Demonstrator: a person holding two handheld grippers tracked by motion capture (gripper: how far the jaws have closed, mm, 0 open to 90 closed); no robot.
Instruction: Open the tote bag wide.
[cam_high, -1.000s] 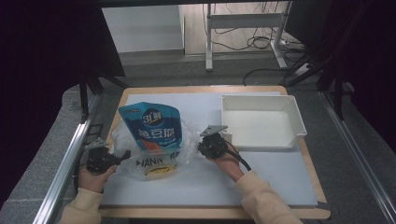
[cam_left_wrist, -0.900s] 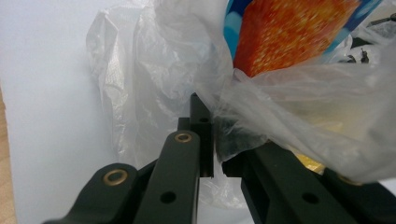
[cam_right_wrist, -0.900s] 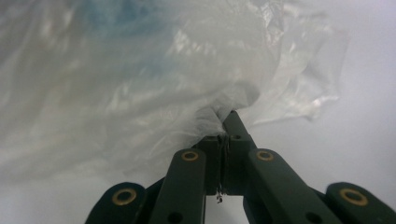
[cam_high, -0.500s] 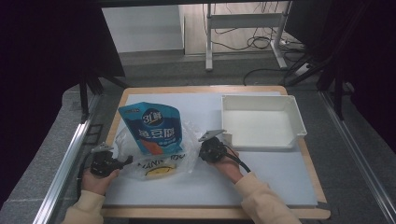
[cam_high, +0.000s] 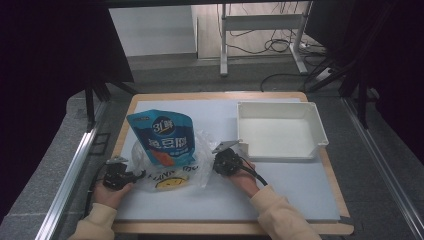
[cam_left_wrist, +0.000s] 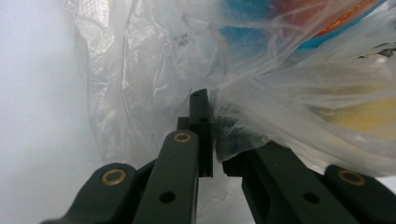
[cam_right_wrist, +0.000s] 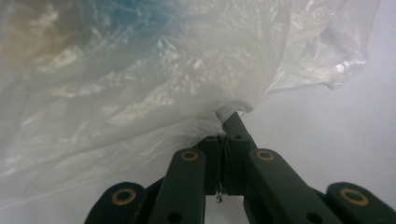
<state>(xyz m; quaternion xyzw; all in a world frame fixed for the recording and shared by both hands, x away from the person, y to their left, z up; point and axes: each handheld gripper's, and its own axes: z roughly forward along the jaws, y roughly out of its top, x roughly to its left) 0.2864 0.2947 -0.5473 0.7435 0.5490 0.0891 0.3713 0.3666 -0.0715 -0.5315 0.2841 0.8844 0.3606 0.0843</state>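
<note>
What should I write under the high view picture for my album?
Two grippers, left gripper and right gripper, pinch a clear plastic bag holding a blue pouch.

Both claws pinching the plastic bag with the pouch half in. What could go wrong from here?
1. Thin film: the left claw and right claw each pinch only a bunched edge of the clear plastic bag; it may tear or slip out.
2. The blue pouch sticks out of the bag mouth; lifting could tip it out.

Black fingers (cam_right_wrist: 224, 135) pinching clear plastic bag (cam_right_wrist: 140, 93) — white table (cam_right_wrist: 336, 140)
</note>
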